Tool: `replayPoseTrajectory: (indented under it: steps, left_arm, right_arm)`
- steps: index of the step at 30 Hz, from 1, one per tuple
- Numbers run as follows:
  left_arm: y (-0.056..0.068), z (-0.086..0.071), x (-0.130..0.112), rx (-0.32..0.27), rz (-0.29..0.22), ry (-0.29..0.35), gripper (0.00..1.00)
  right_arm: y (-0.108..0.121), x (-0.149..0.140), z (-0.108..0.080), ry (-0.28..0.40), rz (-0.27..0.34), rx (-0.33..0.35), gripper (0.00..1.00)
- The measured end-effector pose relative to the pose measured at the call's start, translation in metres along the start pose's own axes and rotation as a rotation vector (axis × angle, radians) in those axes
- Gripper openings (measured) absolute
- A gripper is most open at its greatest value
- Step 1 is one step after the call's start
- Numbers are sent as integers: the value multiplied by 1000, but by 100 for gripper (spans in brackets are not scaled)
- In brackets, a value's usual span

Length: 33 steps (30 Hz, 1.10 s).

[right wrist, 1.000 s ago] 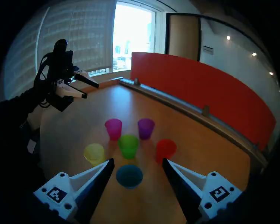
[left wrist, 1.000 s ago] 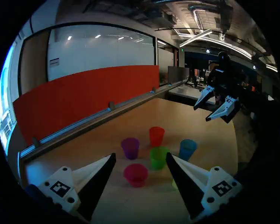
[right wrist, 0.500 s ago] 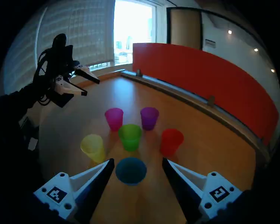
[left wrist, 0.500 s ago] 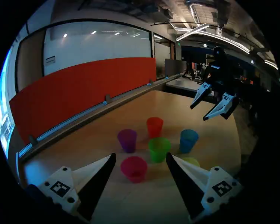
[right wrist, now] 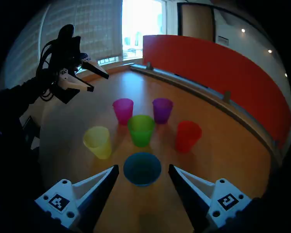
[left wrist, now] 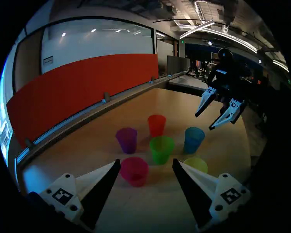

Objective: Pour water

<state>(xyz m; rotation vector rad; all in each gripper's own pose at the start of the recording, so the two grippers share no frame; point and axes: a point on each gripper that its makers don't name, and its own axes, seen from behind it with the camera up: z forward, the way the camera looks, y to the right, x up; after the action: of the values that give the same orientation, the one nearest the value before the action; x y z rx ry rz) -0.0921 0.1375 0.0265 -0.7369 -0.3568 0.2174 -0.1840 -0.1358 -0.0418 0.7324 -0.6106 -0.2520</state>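
Observation:
Several small plastic cups stand grouped on a wooden table [left wrist: 207, 105]. In the left gripper view the magenta cup [left wrist: 134, 171] sits just ahead of my open left gripper [left wrist: 145, 162], near its left finger, with the yellow cup [left wrist: 195, 165] by the right finger. Behind them stand the purple [left wrist: 126, 139], green [left wrist: 161, 149], red [left wrist: 156, 125] and blue [left wrist: 194, 139] cups. In the right gripper view the blue cup [right wrist: 142, 169] sits just ahead of my open right gripper [right wrist: 142, 167], untouched. The green cup [right wrist: 141, 130] stands behind it.
An orange partition [left wrist: 75, 85] with a metal rail runs along one table edge. The other gripper hangs open above the table in each view, the right gripper [left wrist: 203, 122] and the left gripper [right wrist: 99, 83]. Bright windows [right wrist: 143, 19] lie beyond. Bare table surrounds the cups.
Both grippers have moved in toward the cups. The blue cup now looms larger before the right gripper, and the magenta cup sits closer to the left gripper's fingers.

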Motion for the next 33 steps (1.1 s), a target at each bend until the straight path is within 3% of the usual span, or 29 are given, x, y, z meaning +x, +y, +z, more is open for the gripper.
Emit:
replayPoseTrajectory:
  steps: [14, 33]
  left_arm:
    - [2, 3, -9, -5, -3, -13, 100]
    - [14, 20, -21, -35, 17, -41, 100]
  right_arm:
    - [-1, -31, 14, -55, -3, -1, 100]
    - [1, -42, 43, -66, -12, -5, 100]
